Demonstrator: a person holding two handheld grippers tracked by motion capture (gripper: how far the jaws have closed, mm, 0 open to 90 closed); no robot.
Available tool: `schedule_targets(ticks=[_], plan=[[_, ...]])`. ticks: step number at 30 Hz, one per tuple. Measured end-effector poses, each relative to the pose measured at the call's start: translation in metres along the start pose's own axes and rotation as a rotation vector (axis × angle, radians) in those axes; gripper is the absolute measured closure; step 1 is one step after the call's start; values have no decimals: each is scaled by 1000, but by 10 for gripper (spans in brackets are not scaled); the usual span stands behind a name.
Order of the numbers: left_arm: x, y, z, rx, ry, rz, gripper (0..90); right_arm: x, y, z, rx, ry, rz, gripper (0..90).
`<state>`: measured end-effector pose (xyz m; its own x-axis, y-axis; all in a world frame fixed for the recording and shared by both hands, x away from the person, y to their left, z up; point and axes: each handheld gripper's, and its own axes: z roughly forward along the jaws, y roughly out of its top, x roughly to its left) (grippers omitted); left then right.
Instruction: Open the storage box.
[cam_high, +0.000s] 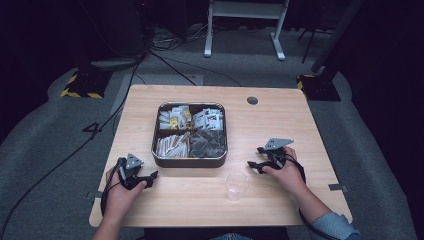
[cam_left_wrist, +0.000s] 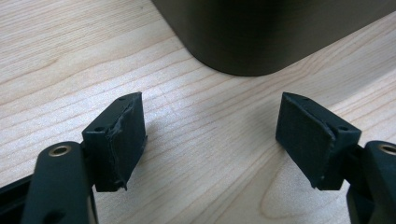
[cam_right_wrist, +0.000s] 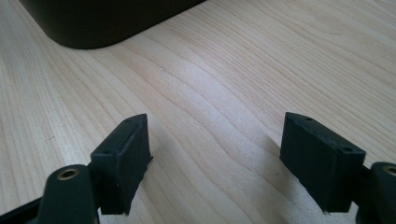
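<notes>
A dark metal tray (cam_high: 189, 161) with four compartments of packets and sachets stands in the middle of the wooden table (cam_high: 280, 125). A clear plastic cup (cam_high: 236, 185) stands upright in front of the tray's right corner. My left gripper (cam_high: 151, 176) rests on the table at the front left, jaws open and empty, pointing at the tray's near corner (cam_left_wrist: 243, 42). At the right, my right gripper (cam_high: 253, 165) lies open and empty on the wood, just right of the tray and behind the cup. Its view shows the tray's corner (cam_right_wrist: 93, 23) at the top left.
A round cable hole (cam_high: 252, 100) sits near the table's far edge. Beyond the table, on the grey carpet, are cables, stand bases with yellow-black tape (cam_high: 80, 90) and a white frame (cam_high: 245, 25).
</notes>
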<state>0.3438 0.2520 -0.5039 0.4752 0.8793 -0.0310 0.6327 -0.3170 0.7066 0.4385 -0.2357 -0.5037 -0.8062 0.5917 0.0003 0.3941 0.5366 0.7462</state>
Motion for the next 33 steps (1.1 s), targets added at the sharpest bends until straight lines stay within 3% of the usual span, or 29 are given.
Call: schedule_targets(ticks=[7, 10, 19, 20, 23, 29, 33], plan=[[0, 1, 0, 3, -1, 3, 238, 0, 0, 0, 1, -2, 1, 237], [0, 1, 1, 4, -4, 3, 232, 0, 0, 1, 10, -28, 22, 189], [3, 6, 6, 4, 3, 3, 231, 3, 2, 0, 20, -43, 40, 223], [4, 8, 7, 8, 6, 2, 230, 0, 6, 1, 38, -31, 31, 275], [4, 9, 8, 6, 6, -4, 228, -4, 13, 4, 56, -12, 29, 291], [4, 9, 8, 8, 9, -10, 228, -3, 29, 3, 26, 8, 33, 308], [5, 10, 9, 8, 12, -4, 226, 3, 55, 0, 22, 44, 9, 344]])
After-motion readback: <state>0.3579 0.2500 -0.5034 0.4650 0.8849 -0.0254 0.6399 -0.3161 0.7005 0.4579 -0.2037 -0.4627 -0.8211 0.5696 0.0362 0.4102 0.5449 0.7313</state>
